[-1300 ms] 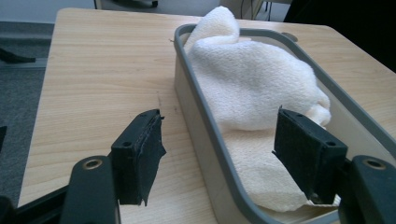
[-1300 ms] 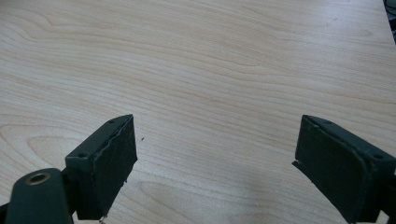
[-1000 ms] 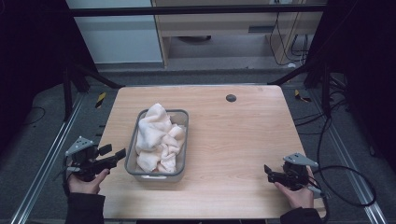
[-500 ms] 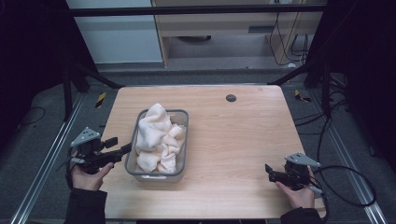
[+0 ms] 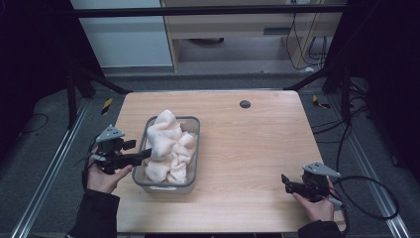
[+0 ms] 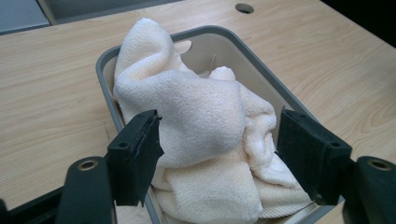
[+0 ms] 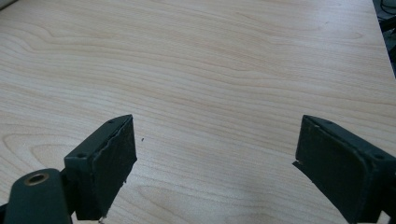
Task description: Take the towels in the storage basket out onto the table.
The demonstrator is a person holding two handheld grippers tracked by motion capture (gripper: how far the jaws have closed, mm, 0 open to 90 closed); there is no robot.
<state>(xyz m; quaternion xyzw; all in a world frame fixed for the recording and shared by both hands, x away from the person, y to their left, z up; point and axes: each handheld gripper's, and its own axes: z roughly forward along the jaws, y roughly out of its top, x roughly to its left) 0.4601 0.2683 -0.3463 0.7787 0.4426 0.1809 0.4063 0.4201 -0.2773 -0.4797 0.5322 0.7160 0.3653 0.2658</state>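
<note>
Left gripper (image 5: 143,153) at the table's (image 5: 247,148) left edge, pointing right at the grey bin (image 5: 193,148); jaws have just been opening and stand apart over the cream towel (image 5: 166,148), not pressing it. Bin's long axis runs near-to-far; the bunched towel fills it, peaking at the far end. Right gripper (image 5: 285,181) spread wide over bare tabletop, holding nothing.

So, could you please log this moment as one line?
left gripper: open, opening, at cream terry towel | grey plastic tub: holds towel | right gripper: open, over wooden table
</note>
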